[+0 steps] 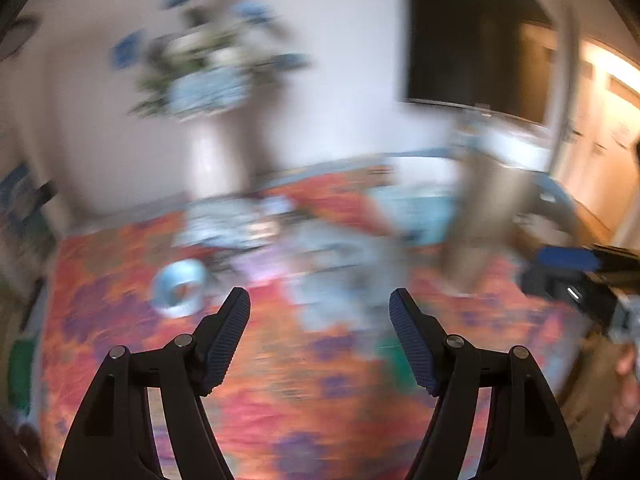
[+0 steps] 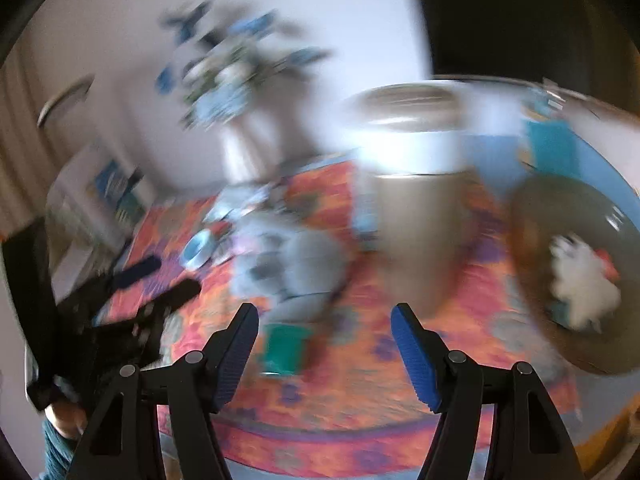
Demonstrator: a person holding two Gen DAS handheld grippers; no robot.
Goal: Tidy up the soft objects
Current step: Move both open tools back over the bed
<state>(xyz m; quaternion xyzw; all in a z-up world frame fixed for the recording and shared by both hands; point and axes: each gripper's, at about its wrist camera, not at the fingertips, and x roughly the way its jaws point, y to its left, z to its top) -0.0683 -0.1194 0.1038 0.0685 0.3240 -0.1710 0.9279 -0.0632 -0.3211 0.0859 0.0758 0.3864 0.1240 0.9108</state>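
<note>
Both views are blurred by motion. A grey soft toy [image 2: 296, 260] lies on the orange patterned cloth [image 2: 360, 392] and also shows in the left wrist view [image 1: 340, 280]. A white fluffy toy [image 2: 580, 280] lies in a dark round basket [image 2: 536, 220] at the right. My left gripper [image 1: 320, 300] is open and empty above the cloth, short of the grey toy. My right gripper [image 2: 324, 312] is open and empty, near a green block [image 2: 284, 350]. The left gripper shows at the left of the right wrist view [image 2: 160, 280].
A roll of blue tape [image 1: 180, 286] lies left of the grey toy. A tall grey cylinder [image 2: 416, 220] stands behind the cloth. A vase of blue and white flowers [image 1: 208, 88] stands at the back. Small items [image 1: 232, 224] lie behind the toy.
</note>
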